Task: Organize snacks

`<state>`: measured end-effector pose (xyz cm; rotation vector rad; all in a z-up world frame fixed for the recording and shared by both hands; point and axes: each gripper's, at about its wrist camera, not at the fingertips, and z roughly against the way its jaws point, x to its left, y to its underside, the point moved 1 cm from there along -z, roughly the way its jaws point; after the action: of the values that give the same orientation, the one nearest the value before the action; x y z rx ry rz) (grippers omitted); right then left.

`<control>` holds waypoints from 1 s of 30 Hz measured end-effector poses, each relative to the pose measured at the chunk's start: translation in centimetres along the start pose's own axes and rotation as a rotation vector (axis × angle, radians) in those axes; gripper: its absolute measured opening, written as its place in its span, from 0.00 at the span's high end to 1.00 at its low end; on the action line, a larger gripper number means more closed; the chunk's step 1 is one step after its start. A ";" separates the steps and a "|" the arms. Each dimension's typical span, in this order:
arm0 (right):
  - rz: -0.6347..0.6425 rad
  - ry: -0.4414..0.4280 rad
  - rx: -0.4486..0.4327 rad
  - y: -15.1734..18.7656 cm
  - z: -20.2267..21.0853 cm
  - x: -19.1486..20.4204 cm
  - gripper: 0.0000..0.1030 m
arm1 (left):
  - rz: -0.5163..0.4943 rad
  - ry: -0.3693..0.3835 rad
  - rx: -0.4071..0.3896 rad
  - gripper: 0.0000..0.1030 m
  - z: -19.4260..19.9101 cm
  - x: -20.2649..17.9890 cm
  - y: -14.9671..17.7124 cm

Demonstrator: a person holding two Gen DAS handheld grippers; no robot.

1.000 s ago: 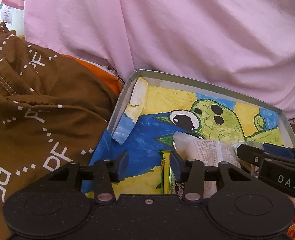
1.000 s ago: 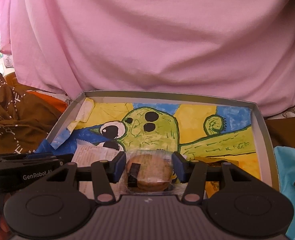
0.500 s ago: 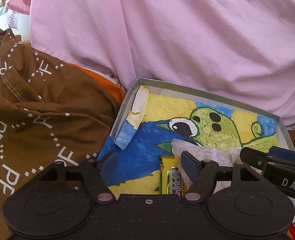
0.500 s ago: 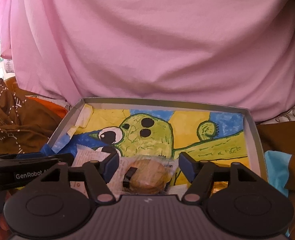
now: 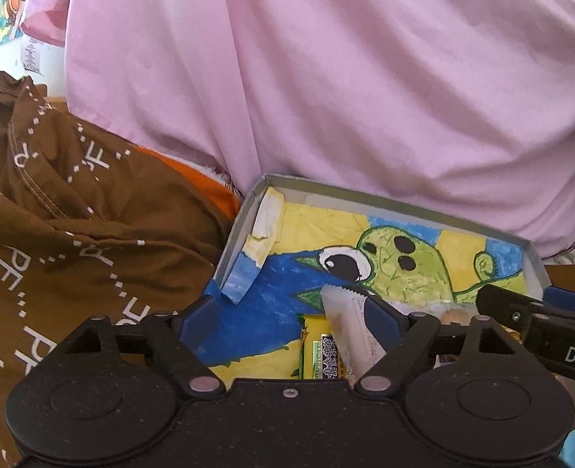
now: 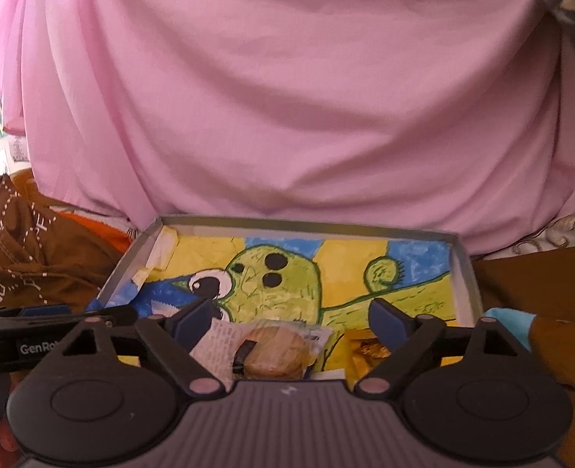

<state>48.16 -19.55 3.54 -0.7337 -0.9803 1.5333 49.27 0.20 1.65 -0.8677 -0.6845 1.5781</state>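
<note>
Both my grippers' fingers are spread wide, holding nothing. Right gripper (image 6: 291, 318): clear-wrapped round brown cookie (image 6: 273, 357) lies lower centre, between its fingers, in the shallow grey cardboard tray (image 6: 464, 273). Left gripper (image 5: 293, 318) sits off to the frame's left edge; right is nearer.

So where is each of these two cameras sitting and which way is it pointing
Left wrist: on the left gripper, looking forward into the painted box, at a yellow snack pack and a white wrapper; the right gripper's arm enters at the right.
Right wrist: on the right gripper, facing the same box over a wrapped cookie; fingers show lower left.
Shared: the box, the pink cloth, and the brown printed fabric.
</note>
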 end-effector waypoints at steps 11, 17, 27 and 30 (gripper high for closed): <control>0.013 0.029 -0.052 -1.0 3.3 -0.5 0.02 | 0.011 -0.017 -0.061 0.08 2.9 -0.3 -0.8; 0.000 0.061 -0.040 -0.5 4.9 -0.9 0.00 | 0.014 -0.026 -0.084 0.06 4.7 -0.3 -0.3; 0.025 0.092 -0.091 0.6 9.3 -0.8 0.00 | -0.016 -0.033 -0.131 0.03 8.3 -0.5 0.9; 0.044 0.084 -0.097 1.1 10.5 -0.5 0.00 | -0.024 -0.025 -0.136 0.03 9.7 -0.5 1.7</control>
<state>38.61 -22.13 7.37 -0.8865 -0.9871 1.4887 40.36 -0.35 5.75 -0.9373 -0.8245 1.5370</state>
